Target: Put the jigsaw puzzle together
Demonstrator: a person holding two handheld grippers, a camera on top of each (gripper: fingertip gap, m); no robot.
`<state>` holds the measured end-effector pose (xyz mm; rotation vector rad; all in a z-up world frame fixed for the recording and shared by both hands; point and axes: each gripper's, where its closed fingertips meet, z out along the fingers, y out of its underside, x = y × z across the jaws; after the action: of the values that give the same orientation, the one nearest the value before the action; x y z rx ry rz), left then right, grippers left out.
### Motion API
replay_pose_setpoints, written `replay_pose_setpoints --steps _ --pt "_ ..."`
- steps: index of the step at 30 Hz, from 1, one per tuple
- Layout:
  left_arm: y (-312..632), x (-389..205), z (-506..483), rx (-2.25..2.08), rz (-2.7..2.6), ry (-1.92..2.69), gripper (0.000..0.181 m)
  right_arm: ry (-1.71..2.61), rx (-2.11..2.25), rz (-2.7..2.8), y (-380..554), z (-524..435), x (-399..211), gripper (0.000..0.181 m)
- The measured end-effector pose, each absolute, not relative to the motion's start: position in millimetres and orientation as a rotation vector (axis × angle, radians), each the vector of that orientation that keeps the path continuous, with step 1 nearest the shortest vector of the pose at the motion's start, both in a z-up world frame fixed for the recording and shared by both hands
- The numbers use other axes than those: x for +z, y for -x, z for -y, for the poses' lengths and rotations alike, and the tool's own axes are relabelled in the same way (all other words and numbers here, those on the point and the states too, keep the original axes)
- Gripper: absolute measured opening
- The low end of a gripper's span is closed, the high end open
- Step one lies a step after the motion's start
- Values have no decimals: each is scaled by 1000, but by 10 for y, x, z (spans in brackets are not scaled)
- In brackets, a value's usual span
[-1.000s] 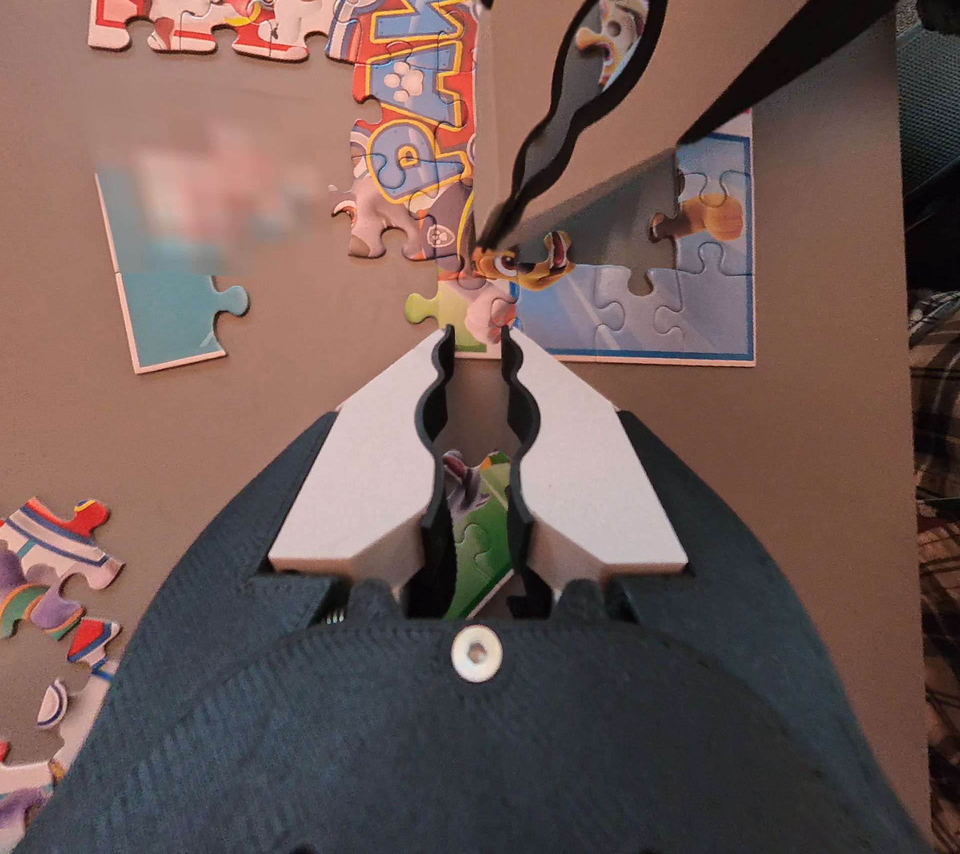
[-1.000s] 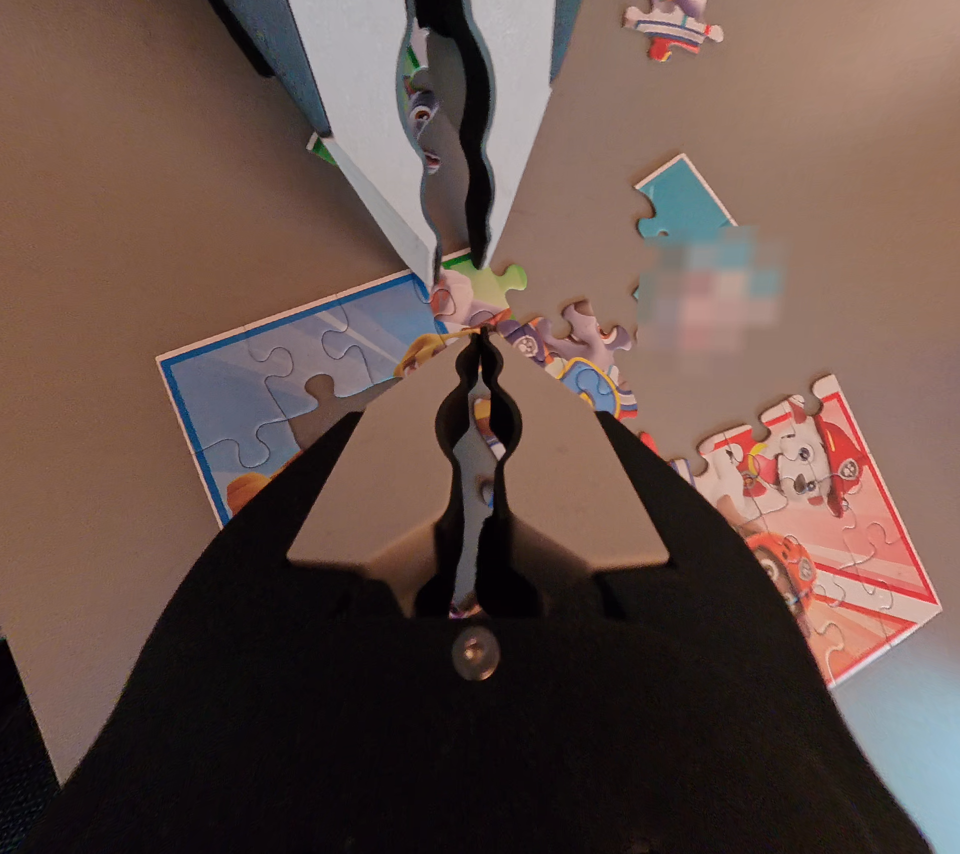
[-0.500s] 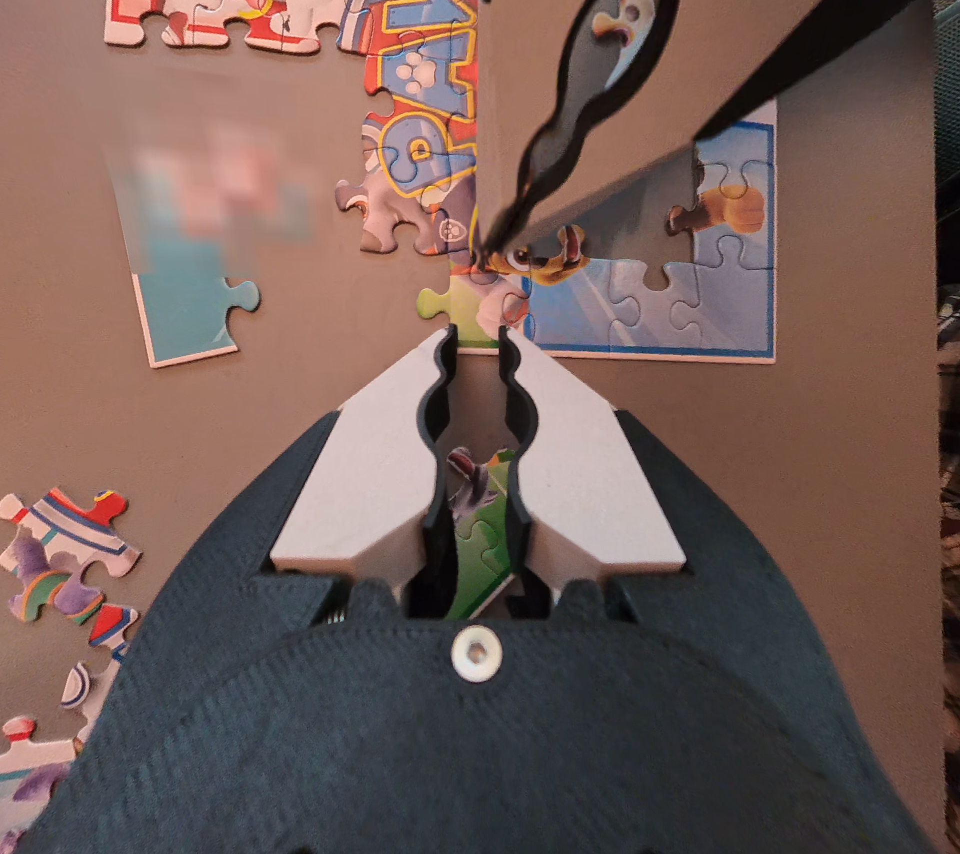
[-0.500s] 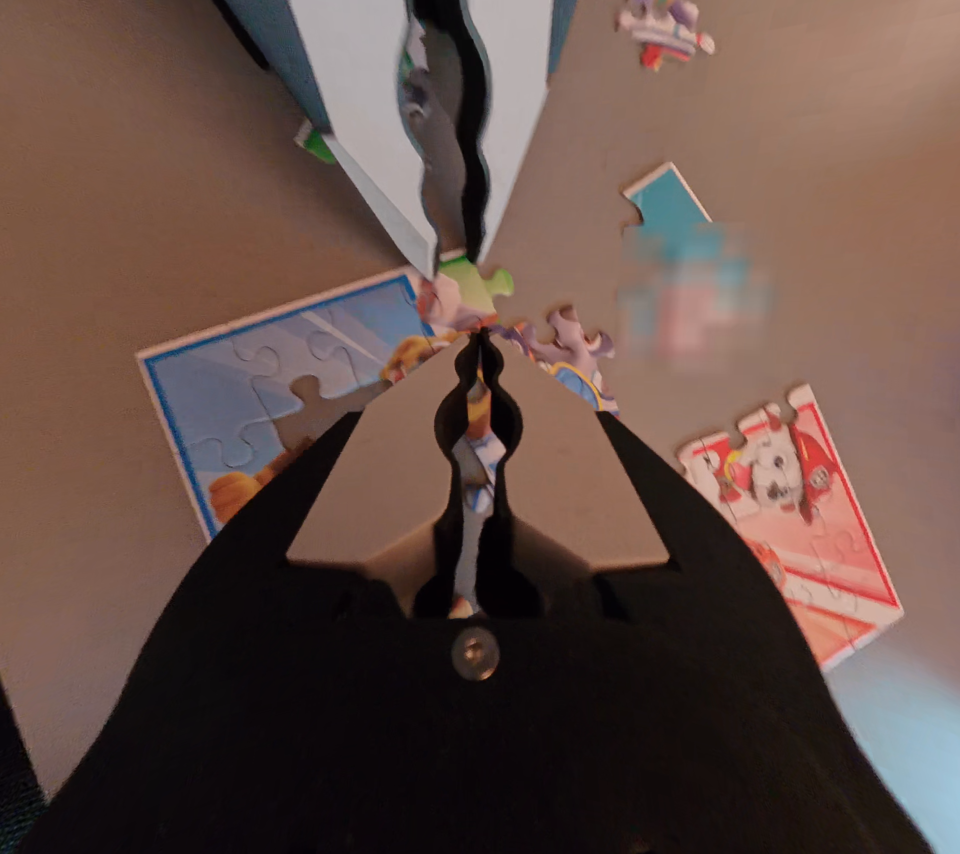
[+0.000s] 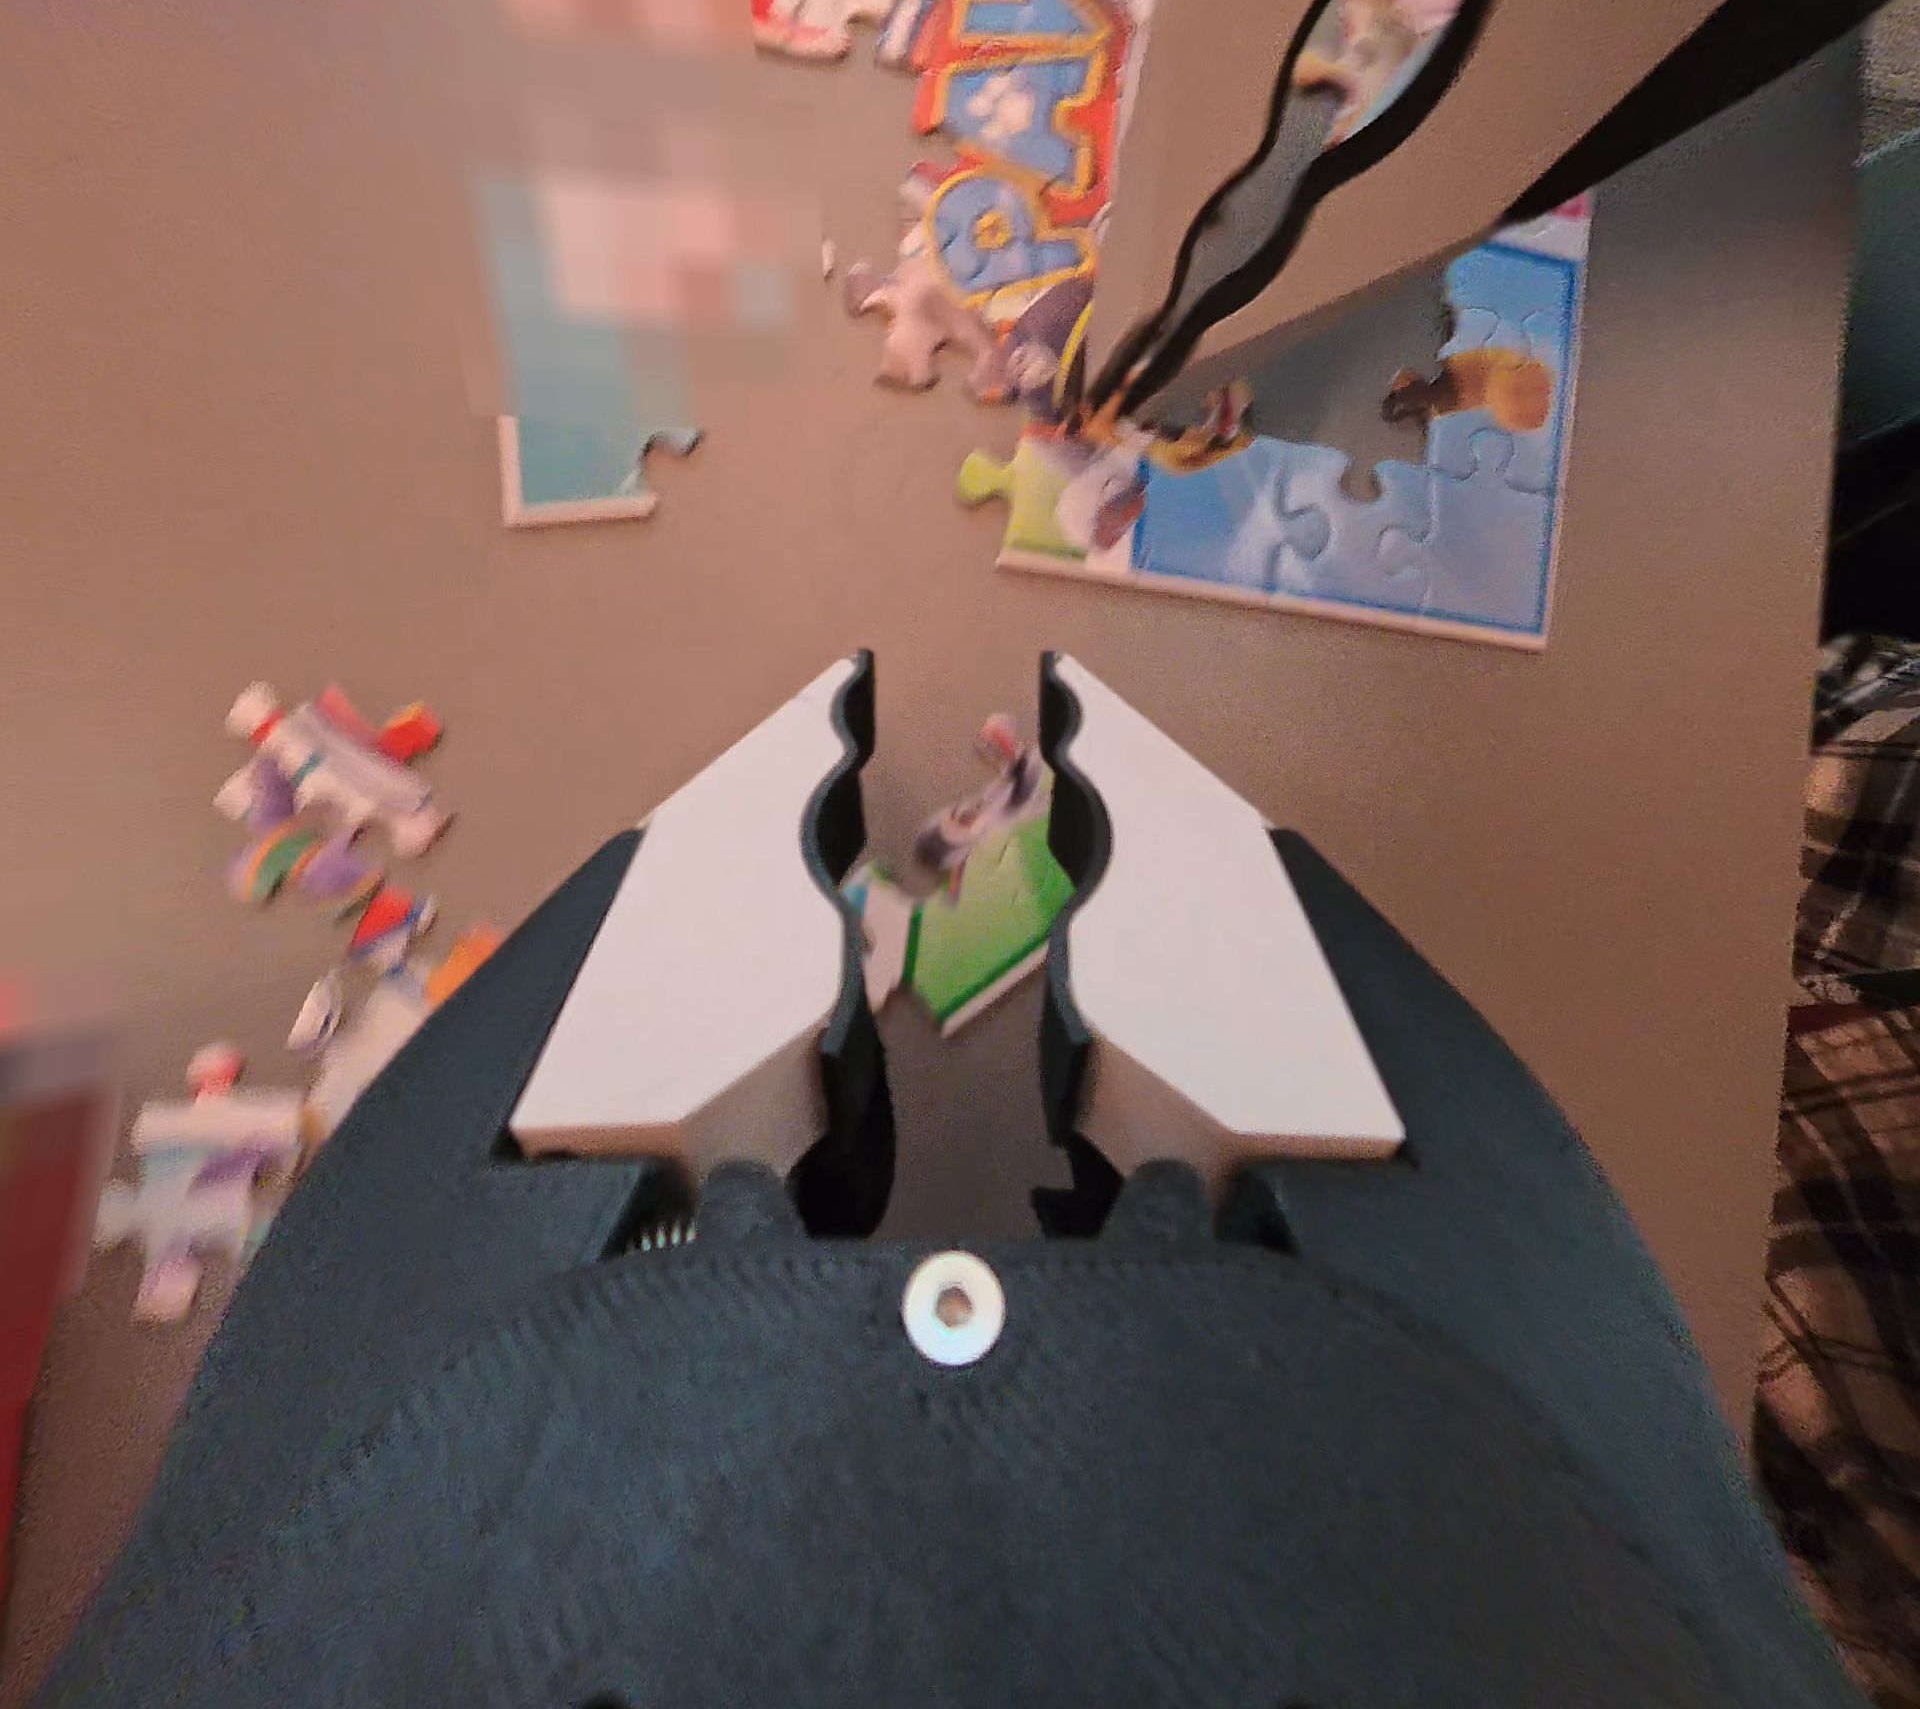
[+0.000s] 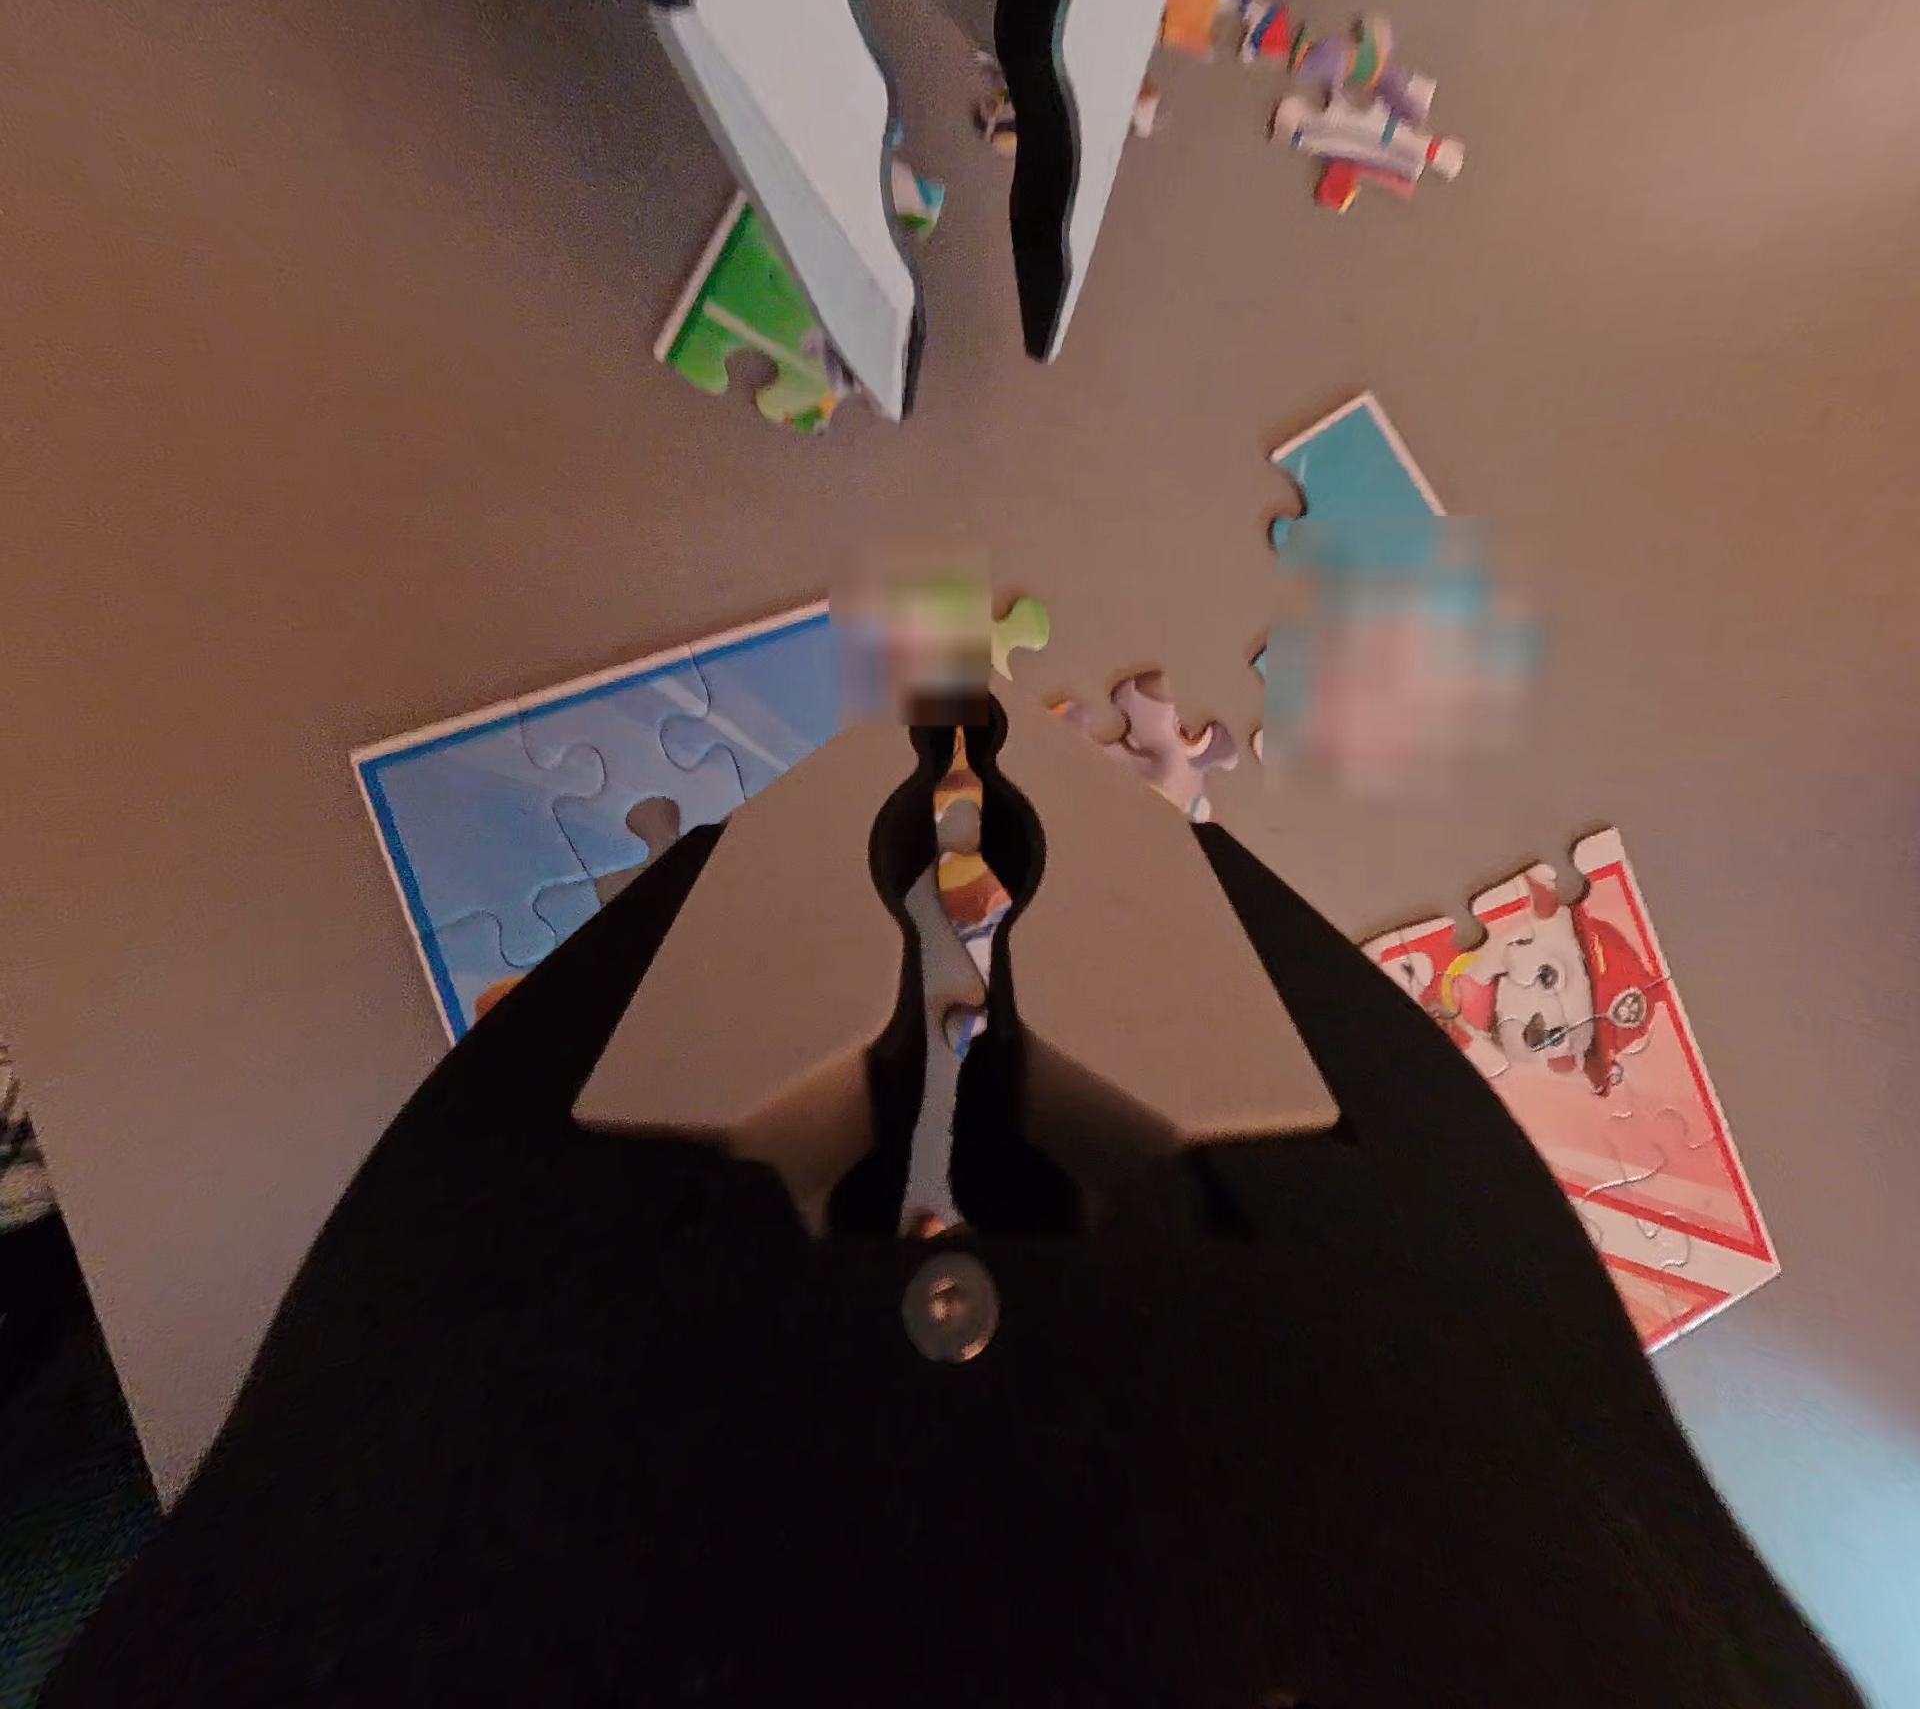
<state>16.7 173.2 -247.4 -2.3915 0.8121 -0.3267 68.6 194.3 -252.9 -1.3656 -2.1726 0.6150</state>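
The left gripper [image 5: 956, 683] has its jaws parted and empty, held above a green piece [image 5: 982, 921] that lies loose on the desk [image 5: 312, 309] between and below its fingers. The right gripper [image 6: 951, 724] has its jaws nearly closed, their tips down at the edge of the blue section [image 6: 582, 786] of the jigsaw puzzle; a narrow piece seems to sit edge-on in the slot between them, though from this angle I cannot be sure it is clamped. Beyond lie the lettered middle section [image 5: 1023, 142], a teal piece [image 5: 582, 454] apart to one side, the red corner section [image 6: 1579, 1067], and a scatter of loose pieces [image 5: 312, 807]. The blue section merely rests on a smooth desk, so a sideways push from the right tips could slide it or spring its joints, and a piece released crooked may ride up over the neighbouring tabs instead of seating.
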Motion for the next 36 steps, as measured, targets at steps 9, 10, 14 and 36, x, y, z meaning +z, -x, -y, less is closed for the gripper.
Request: replay_pose_setpoints --steps 9,10,14,36 --pt "197 -2770 -1175 -208 -746 2560 53 1411 621 2199 -582 -1966 -2594 22" --pt "173 -2773 -1187 -201 -748 2552 49 1440 651 2203 -584 -1975 -2629 23" --pt "102 -2772 -1289 -157 -802 2529 37 1470 754 2231 -564 -1951 -2722 20" --pt "208 -2783 -2086 -55 -804 2496 0 1498 892 2278 -182 -2072 -2754 8"
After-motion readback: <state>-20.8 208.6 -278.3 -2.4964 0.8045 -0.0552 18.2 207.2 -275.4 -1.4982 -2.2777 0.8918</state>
